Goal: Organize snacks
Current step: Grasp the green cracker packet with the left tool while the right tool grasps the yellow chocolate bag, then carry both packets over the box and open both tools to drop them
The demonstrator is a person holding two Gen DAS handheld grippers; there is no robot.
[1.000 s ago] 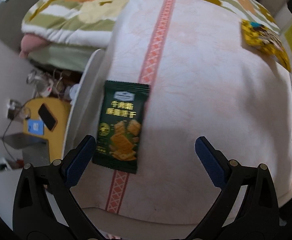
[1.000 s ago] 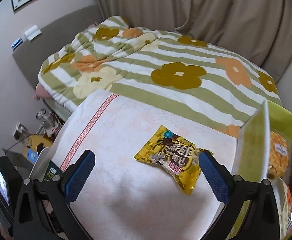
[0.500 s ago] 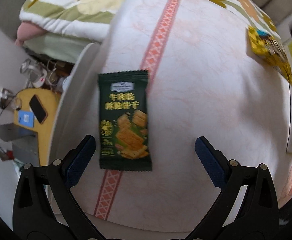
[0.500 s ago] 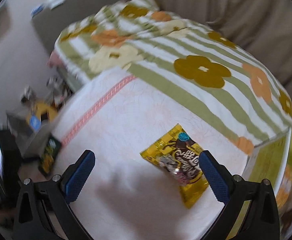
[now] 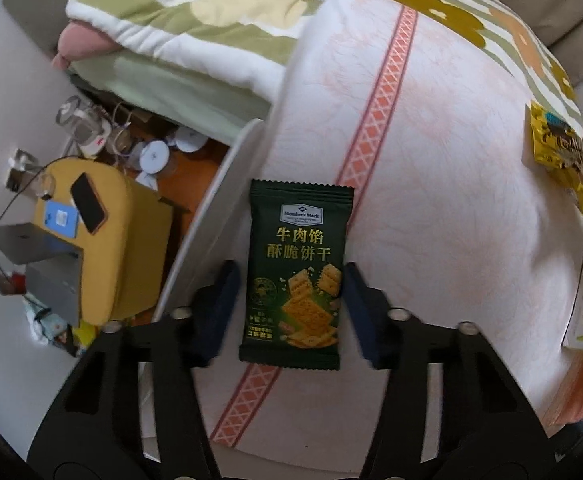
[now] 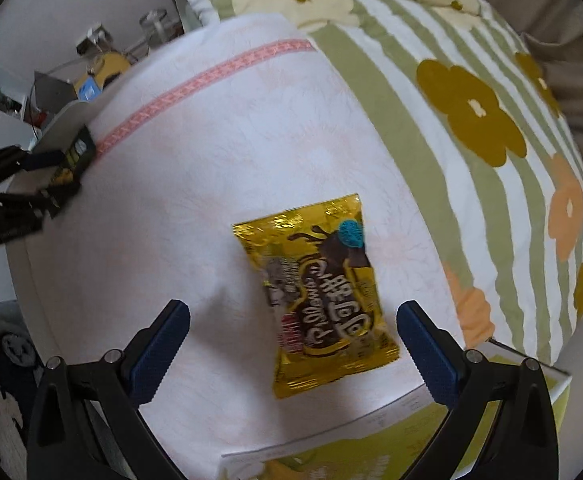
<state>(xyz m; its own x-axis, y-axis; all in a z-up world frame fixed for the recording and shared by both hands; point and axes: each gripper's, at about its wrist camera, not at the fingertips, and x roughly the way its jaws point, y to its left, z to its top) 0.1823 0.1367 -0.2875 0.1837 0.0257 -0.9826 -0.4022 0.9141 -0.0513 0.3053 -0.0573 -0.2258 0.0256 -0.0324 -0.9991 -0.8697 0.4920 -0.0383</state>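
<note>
A dark green cracker packet [image 5: 297, 264] lies on the white cloth [image 5: 443, 208], near its left edge and beside the orange stripe. My left gripper [image 5: 291, 300] points down over it, jaws closing, with the blue pads against the packet's two long sides. From the right wrist view the same packet [image 6: 71, 156] and left gripper [image 6: 35, 176] appear far left. A yellow foil snack packet [image 6: 319, 296] lies flat further right; it is also at the right edge of the left wrist view [image 5: 559, 152]. My right gripper [image 6: 291, 344] hangs open above it, a finger on either side of its lower half, not touching.
A yellow-green open box [image 6: 391, 436] stands at the cloth's near right edge. A striped floral quilt [image 6: 471, 100] covers the bed behind. Left of the table, below its edge, stand a yellow stool [image 5: 131, 248] with a phone, jars and a laptop.
My left jaws have gone from wide open to closed around the green packet. The right gripper has tipped downward and come over the yellow packet.
</note>
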